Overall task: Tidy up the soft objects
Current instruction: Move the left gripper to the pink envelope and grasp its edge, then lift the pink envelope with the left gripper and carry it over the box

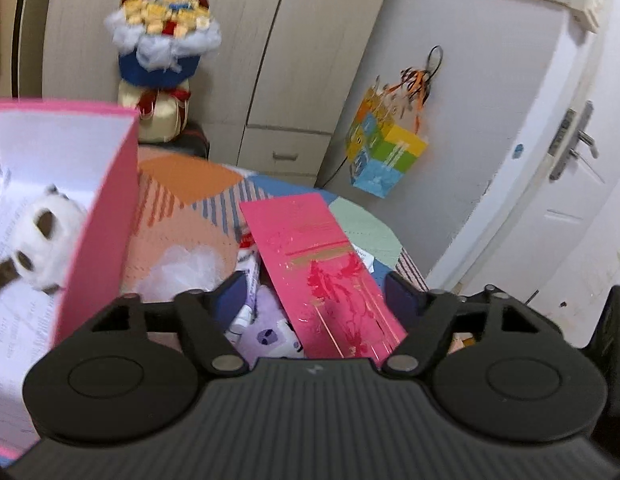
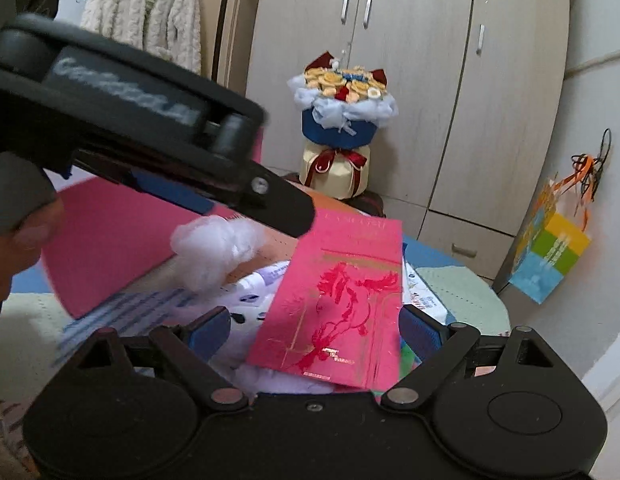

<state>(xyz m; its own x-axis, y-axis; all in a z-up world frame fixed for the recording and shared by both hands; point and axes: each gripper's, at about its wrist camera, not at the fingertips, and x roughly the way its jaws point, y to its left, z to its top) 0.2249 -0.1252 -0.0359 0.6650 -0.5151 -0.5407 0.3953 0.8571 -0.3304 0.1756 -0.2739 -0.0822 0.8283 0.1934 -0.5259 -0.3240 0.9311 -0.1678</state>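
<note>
Both grippers' jaws stand spread and empty — the fluffy white cotton tuft [image 2: 216,250] lies on the patterned bedspread [image 1: 182,216] just beside the left gripper [image 1: 315,294], ahead-left of the right gripper [image 2: 315,330], so left is nearer.

Pale wardrobe [image 2: 409,80], white door [image 1: 549,160]

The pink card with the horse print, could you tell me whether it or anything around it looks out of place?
Yes. The pink card lies askew, propped on a pile of printed packets and a lilac plush rather than flat. A loose tuft of white stuffing sits bare on the patterned cover beside the open pink box.
</note>
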